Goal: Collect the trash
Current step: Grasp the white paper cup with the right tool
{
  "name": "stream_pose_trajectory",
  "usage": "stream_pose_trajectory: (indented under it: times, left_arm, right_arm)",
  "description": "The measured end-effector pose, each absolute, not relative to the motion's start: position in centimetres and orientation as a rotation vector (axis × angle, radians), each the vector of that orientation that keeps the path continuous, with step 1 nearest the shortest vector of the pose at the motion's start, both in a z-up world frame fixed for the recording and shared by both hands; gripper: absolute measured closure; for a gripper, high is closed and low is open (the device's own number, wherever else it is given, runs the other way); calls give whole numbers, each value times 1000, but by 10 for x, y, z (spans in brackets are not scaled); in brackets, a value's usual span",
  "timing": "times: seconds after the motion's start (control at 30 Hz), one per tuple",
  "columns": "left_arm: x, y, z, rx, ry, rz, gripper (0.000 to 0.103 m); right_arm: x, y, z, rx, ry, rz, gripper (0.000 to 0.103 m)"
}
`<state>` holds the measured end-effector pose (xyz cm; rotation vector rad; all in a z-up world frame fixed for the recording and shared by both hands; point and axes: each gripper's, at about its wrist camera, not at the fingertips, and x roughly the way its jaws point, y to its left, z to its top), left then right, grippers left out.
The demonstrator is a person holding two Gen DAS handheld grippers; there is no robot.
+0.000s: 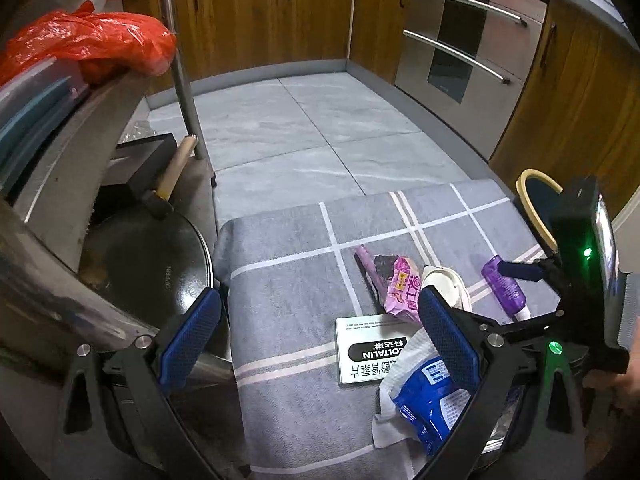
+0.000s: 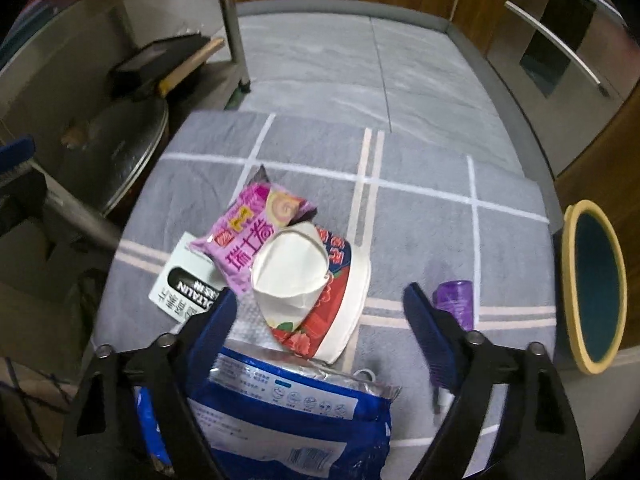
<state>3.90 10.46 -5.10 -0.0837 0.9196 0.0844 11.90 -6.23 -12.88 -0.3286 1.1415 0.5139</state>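
Hovering my right gripper (image 2: 320,312) over the trash pile, jaws spread wide and gripping nothing yet. Sitting right between them is the blue wet-wipe pack (image 2: 288,412), its near end cut off by the bottom of the view. Just past the jaw tips is the crumpled paper cup (image 2: 296,276), lying on its side and squashed, with the pink snack wrapper (image 2: 244,240) and a white leaflet (image 2: 176,284) beyond the left jaw. The purple tube (image 2: 456,304) lies outside the right jaw, half hidden behind it.

My left gripper (image 1: 320,332) also hangs open and empty, with bare grey mat (image 1: 288,280) between its jaws; the pile sits off past its right jaw.

Everything's heaped together on the mat, so I reckon the wipe pack is the pick. The bin (image 2: 596,284) is off to the far right, only its yellow rim and dark mouth showing. Right view's pretty blurry, so the cup's print is unreadable.
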Motion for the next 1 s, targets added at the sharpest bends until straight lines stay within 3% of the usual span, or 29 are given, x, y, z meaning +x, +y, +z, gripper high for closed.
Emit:
stream_pose_trajectory:
  times: [0.37,0.47,0.53,0.57,1.0]
  left_arm:
    - [52,101,-60,-81,951,88,6]
    - [53,98,-60,-73,953,83,6]
    - [54,97,-60,-70,955,81,6]
    - [54,97,-61,-69,956,81,6]
    - [57,89,-67,-70,982,66,6]
  right_arm:
    - [120,-50,-152,-374,1223,567,38]
    - [119,-44,-160,-422,1237,581,47]
    - [120,-45,-162,-419,1249,589,62]
    - [121,-46,-160,-406,1253,592,63]
    - [156,-107,-132,-107,1268,479,69]
